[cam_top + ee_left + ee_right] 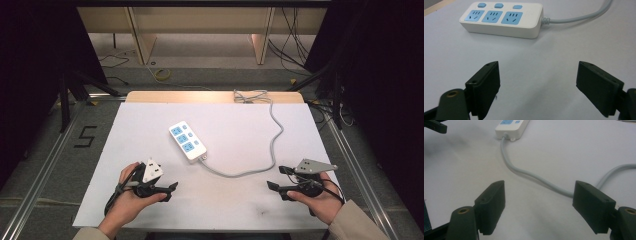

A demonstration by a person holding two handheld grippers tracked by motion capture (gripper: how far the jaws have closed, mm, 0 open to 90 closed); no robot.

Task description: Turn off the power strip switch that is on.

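Observation:
A white power strip point(187, 140) with three blue sockets and blue switches lies near the middle of the white table point(150, 210). Its grey cable point(272, 145) curves right and runs to the table's back edge. In the left gripper view the power strip point(501, 20) lies ahead, beyond the jaws. My left gripper point(172, 191) rests near the front left, open and empty, jaws point(537, 87) wide apart. My right gripper point(277, 178) sits at the front right, open and empty point(539, 207), with the cable point(534, 178) passing across the table ahead of it.
The coiled end of the cable point(250, 96) lies at the table's wooden back edge. Metal rails point(45, 165) flank the table on both sides. Loose wires and a wooden frame point(140, 40) stand on the floor behind.

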